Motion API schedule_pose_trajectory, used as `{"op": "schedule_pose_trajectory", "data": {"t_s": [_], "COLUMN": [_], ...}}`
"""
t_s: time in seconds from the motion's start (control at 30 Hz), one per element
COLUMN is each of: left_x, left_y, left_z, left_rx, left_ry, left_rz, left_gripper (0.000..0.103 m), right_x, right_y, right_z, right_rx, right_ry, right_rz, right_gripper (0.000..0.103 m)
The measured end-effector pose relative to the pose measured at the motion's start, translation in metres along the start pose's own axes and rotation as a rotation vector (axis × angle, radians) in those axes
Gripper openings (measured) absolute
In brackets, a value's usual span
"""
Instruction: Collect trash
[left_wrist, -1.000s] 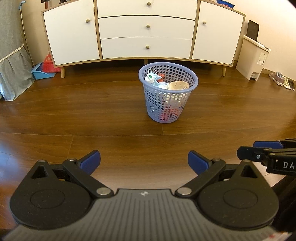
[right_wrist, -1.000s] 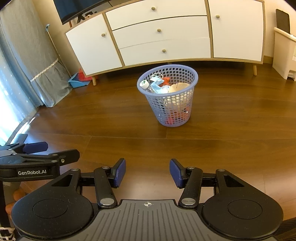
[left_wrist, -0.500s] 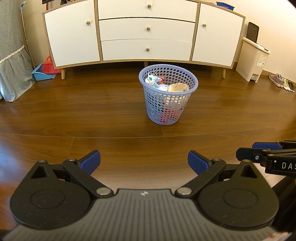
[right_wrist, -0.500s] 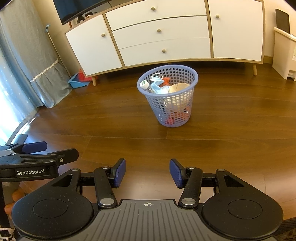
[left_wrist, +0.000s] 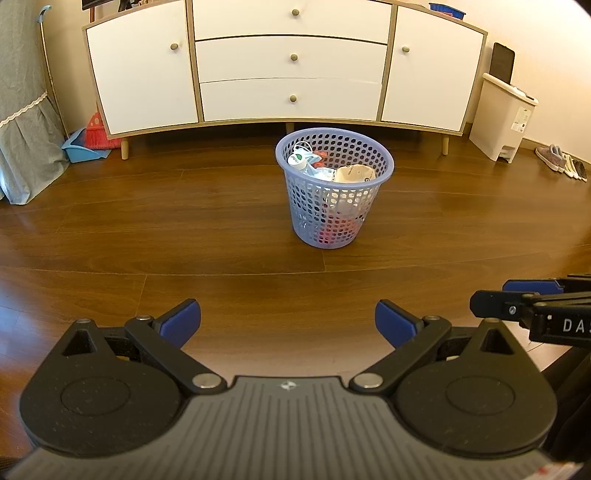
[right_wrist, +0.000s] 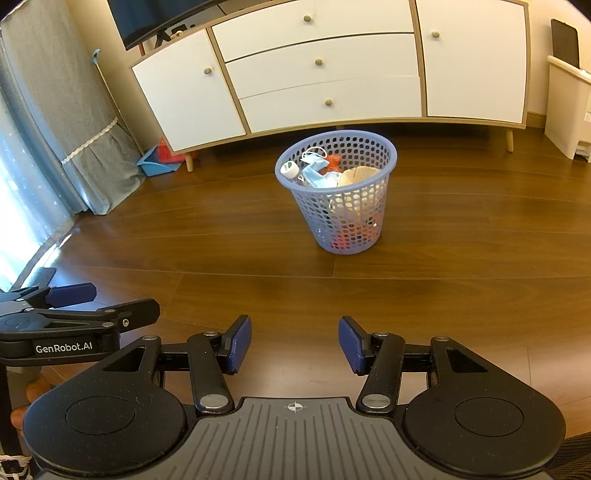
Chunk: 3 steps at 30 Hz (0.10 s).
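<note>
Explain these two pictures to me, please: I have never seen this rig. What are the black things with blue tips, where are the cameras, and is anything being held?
There is no robot arm here. A person carries two handheld grippers, and each has a fisheye camera looking forward along its two fingers. One picture comes from the left gripper, the other from the right gripper. The blue tips are the finger pads. Each view also catches the other gripper at its edge. Both stand open, with only bare wooden floor between the pads, so nothing is held. Ahead stands a lilac mesh basket holding trash: a face mask, a bottle, a paper cup. Behind it is a white sideboard, with a white pedal bin at the right.
</note>
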<state>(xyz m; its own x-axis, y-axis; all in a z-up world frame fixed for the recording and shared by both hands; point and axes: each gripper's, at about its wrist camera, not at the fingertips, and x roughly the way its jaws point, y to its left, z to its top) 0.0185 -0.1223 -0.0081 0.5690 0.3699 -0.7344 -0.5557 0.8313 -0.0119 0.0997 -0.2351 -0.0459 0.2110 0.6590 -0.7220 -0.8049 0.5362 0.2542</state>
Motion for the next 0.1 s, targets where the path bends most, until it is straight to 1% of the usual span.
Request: {"op": "schedule_pose_trajectory", "data": {"t_s": [0.1], "left_x": [0.0005], "left_y": [-0.0007], "left_z": [0.0002], "left_rx": [0.004], "left_ry": [-0.001], "left_rz": [0.005], "left_gripper": [0.1], "right_x": [-0.0001], "right_y": [0.0001], "right_z": [0.0001], "right_rx": [0.0], "right_ry": [0.0], "right_rz": [0.0], "right_gripper": [0.05]}}
